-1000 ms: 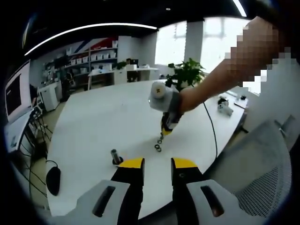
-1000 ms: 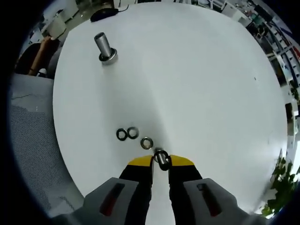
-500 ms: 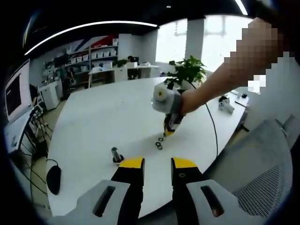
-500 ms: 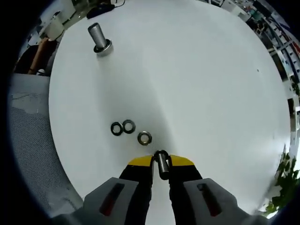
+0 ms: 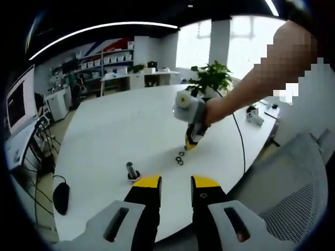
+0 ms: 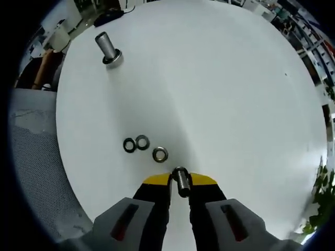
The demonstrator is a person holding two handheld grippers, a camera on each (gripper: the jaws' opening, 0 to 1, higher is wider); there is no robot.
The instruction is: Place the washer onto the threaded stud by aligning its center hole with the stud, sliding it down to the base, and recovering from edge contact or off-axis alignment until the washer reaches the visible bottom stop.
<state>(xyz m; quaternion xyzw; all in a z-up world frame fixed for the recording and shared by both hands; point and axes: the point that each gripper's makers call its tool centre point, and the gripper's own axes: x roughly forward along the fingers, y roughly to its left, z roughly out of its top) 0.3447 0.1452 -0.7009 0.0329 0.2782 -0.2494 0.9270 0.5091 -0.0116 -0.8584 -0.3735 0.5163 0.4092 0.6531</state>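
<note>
Right gripper, yellow-tipped with grey jaw bodies, is clamped on a small shiny metal washer that stands on edge between its two jaws, held off the round white table. Seen from the left gripper view, that same right gripper points steeply down at the tabletop, carried at the end of a bare forearm that reaches in from the upper right, a black cable trailing off behind it. Just below its tips lie the loose metal rings on the white surface. From the right gripper view those read as three: two dark rings touching one another side by side, and a brighter steel ring just beside them, nearest the jaws. Over to the upper left stands the grey metal threaded stud on its round flanged base, upright and well apart from the rings and from the held washer. Left gripper hangs back at the near edge of the table, its yellow-tipped jaws parted and gripping nothing, level and aimed across the tabletop, with the stud just ahead and to the left. Beside the table sits a grey mesh chair, and a leafy green potted plant stands at the far edge.
</note>
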